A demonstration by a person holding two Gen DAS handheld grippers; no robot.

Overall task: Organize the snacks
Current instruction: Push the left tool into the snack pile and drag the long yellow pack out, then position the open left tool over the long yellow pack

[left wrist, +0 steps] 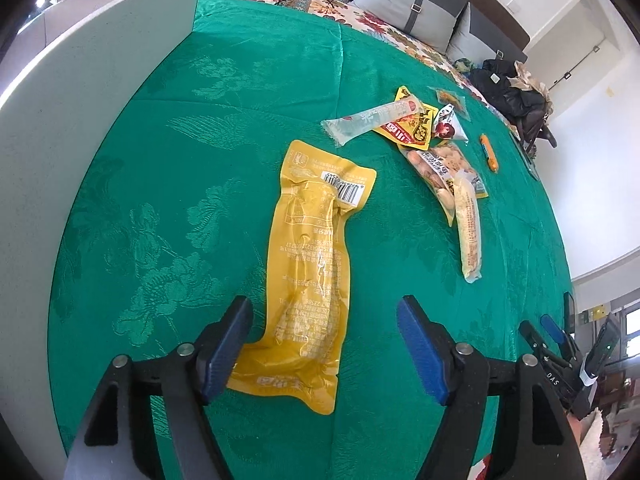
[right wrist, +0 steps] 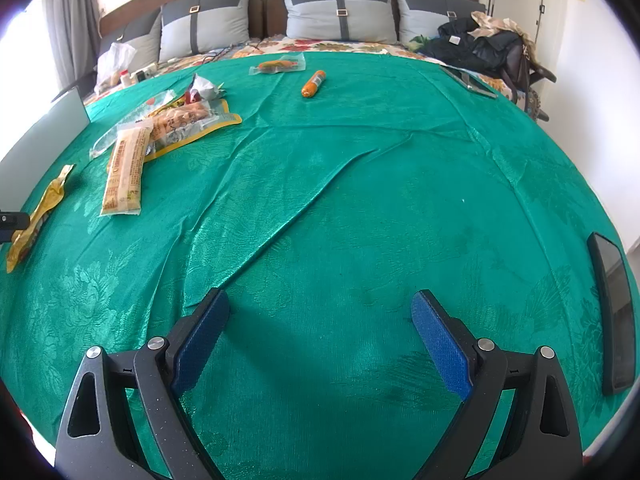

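A long yellow packet lies flat on the green cloth, barcode side up. My left gripper is open and straddles its near half, with the pads standing apart from it on both sides. Further right sits a loose heap: a clear stick packet, a yellow-red sachet, a nut bag and a cream bar packet. An orange sausage lies alone beyond them. My right gripper hangs open over bare cloth, far from the cream bar packet and the sausage.
A white box wall rises along the cloth's left side. A dark phone lies at the right edge. Grey pillows and a heap of dark clothes are at the back. A clear packet rests near the far edge.
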